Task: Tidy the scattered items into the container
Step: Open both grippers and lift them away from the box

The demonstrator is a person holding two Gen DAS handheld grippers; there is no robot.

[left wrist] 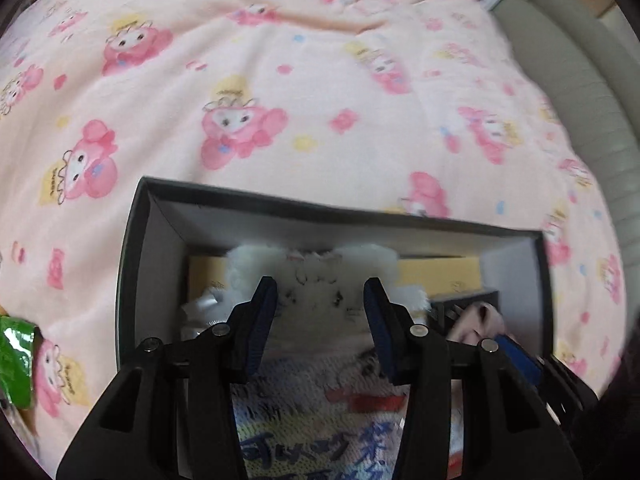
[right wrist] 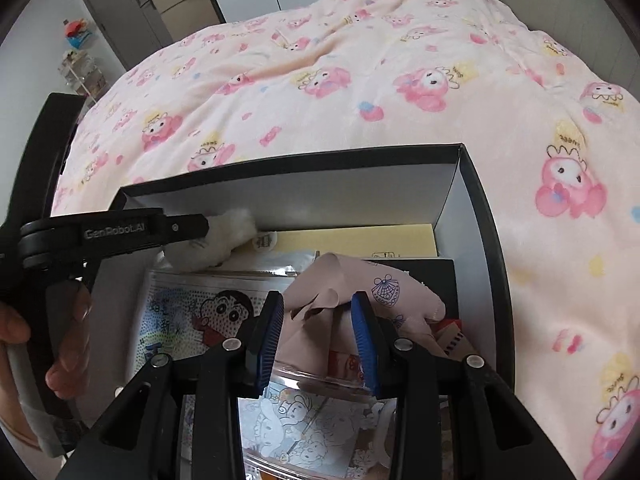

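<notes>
White plush toy (left wrist: 316,296) sits inside black box (left wrist: 132,264), between left gripper (left wrist: 320,320) pads, jaws spread, contact unclear; we judge release step: lift straight up, avoid snagging fur; right gripper (right wrist: 318,336) parted astride pink cloth (right wrist: 360,284), not clamped; box on pink blanket (left wrist: 280,80).

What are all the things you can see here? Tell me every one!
box: 1, black outside, white inside, on the blanket
blanket: 1, pink with cartoon bunnies, under the box
fluffy toy: 1, white, inside the box
cartoon packet: 1, clear, boy drawing, in the box
cloth: 1, pale pink with blue shells, in the box
yellow board: 1, at the box's far wall
green packet: 1, on the blanket
left tool: 1, black, blue pads, open around the toy
right tool: 1, open over the cloth
</notes>
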